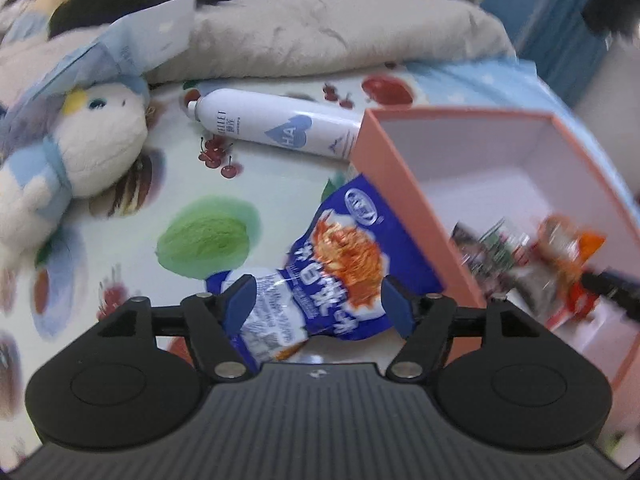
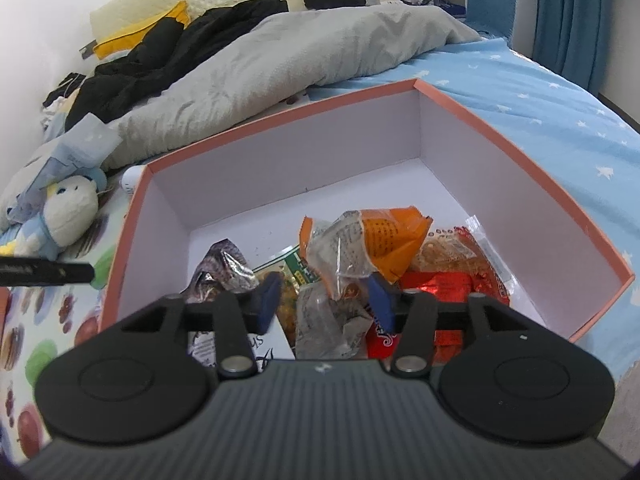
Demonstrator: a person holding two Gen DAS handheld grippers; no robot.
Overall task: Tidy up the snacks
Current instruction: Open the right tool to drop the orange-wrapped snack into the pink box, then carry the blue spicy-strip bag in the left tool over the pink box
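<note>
Left gripper (image 1: 316,304) jaws open astride blue snack packet (image 1: 340,264), just left of box (image 1: 404,200); long axis points away. Right gripper (image 2: 324,300) jaws open over snacks in box.

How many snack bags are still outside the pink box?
1: the blue snack bag lies on the bedsheet beside the pink box, between the left gripper fingers. Others may be hidden.

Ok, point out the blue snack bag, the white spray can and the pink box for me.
blue snack bag (image 1: 340,252), left wrist view, its printed front.
white spray can (image 1: 276,126), left wrist view, middle of its body.
pink box (image 2: 280,122), right wrist view, its far rim.
</note>
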